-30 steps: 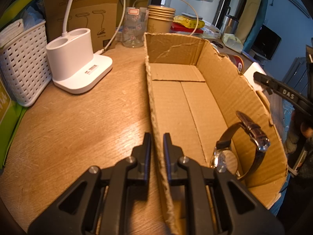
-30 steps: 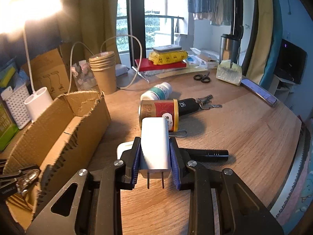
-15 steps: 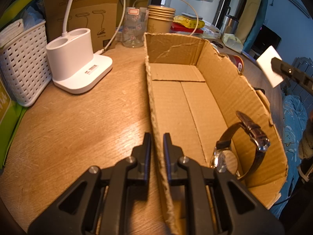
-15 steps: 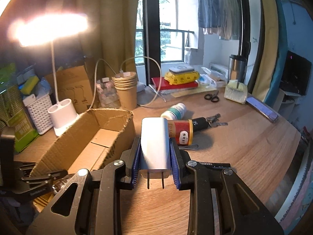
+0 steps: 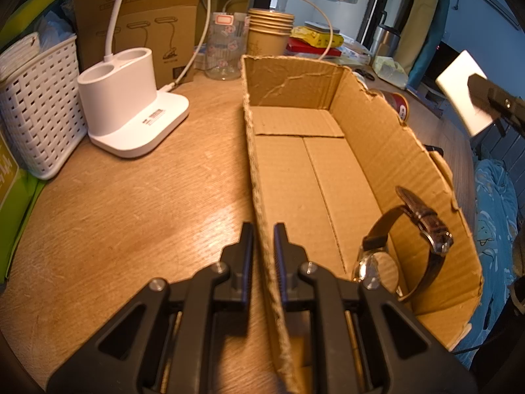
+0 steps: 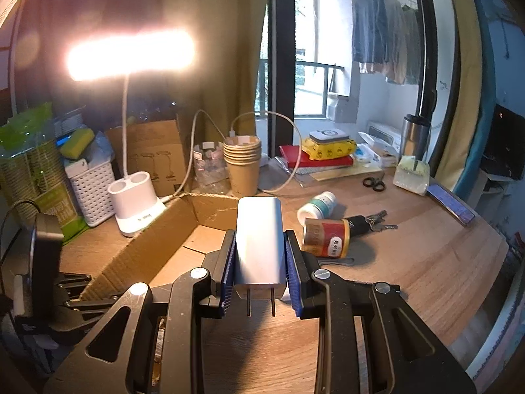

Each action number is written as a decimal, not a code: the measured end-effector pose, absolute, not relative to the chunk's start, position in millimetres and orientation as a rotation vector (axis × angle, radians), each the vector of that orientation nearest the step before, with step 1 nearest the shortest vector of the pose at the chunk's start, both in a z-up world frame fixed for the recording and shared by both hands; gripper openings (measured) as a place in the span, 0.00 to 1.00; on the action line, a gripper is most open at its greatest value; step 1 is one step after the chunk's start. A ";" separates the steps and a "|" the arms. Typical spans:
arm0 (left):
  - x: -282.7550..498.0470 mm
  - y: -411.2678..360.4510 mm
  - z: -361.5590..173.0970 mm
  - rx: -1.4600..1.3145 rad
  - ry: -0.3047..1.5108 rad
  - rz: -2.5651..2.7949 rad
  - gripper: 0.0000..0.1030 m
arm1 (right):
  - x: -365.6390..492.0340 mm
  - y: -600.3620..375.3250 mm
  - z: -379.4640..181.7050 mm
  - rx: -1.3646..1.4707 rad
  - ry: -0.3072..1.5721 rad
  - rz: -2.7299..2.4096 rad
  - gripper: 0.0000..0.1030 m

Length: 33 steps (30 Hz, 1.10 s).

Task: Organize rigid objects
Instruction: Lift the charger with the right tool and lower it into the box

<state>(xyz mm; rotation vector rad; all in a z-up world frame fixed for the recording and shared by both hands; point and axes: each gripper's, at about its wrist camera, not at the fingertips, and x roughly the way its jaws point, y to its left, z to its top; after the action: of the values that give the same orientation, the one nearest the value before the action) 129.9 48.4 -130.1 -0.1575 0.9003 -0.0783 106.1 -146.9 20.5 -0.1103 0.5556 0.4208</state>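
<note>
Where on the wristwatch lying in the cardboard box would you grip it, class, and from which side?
Grip the raised strap loop of the wristwatch near its buckle, coming from above through the cardboard box's open top. The strap arches upward, clear of the floor, while the face sits low against the near wall, where a claw would hardly fit.

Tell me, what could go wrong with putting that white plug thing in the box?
The right gripper carries the white charger above the cardboard box; dropped near the front, it might hit the wristwatch standing there. The left gripper pinches the box's thin torn wall, which could bend or tear if bumped.
</note>
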 end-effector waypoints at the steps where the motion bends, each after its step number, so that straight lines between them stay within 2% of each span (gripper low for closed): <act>1: 129.9 48.3 -130.2 -0.158 0.900 -0.078 0.13 | 105.4 -145.1 21.8 -0.113 0.553 0.426 0.28; 17: 129.9 49.0 -129.5 -0.157 0.901 -0.079 0.13 | 96.9 -92.9 23.2 -0.168 0.549 0.562 0.28; 33: 129.9 49.0 -129.6 -0.157 0.900 -0.079 0.13 | 106.9 -67.1 -7.3 -0.198 0.635 0.620 0.28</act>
<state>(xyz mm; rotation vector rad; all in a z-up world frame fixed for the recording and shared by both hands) 129.9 49.0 -129.6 -0.1565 0.9004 -0.0793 106.9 -67.1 -7.3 -0.1978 0.6352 0.6195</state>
